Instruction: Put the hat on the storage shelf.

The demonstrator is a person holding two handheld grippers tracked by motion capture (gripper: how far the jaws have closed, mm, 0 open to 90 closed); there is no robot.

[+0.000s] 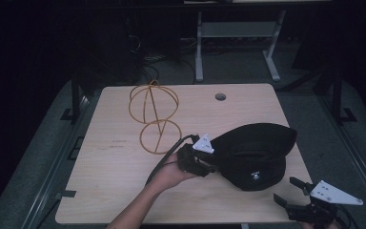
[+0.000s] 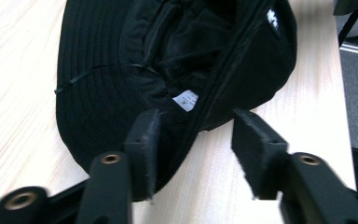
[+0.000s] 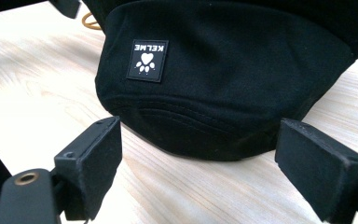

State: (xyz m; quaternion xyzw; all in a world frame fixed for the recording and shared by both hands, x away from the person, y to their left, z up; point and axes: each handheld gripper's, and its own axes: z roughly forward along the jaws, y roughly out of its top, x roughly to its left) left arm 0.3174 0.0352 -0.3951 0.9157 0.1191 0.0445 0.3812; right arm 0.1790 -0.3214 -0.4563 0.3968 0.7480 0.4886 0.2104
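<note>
I find the black bucket hat (image 1: 255, 155) lying upside down on the wooden table (image 1: 114, 176), toward its right half, opening upward, with its brim spread behind and to the right. A square patch (image 3: 148, 60) with a white paw print and lettering sits on the crown wall facing my right claw. A small white label (image 2: 185, 100) is sewn inside the crown.

My left claw (image 2: 193, 151) is at the hat's left edge. Its jaws stand apart, one on each side of the brim's edge; the brim passes between them, lying against the left jaw and clear of the right. It is released, not clamped on anything. My left hand (image 1: 169, 174) holds it from below (the cable trails back along my forearm).

My right claw (image 3: 196, 163) hovers near the table's front right corner, just short of the hat. Its jaws are spread wide with bare tabletop between them, gripping nothing.

A wire stand (image 1: 153, 117) of orange rings stands upright on the table's rear left part, well apart from the hat. A round hole (image 1: 220, 97) is set in the tabletop near the far edge.
</note>
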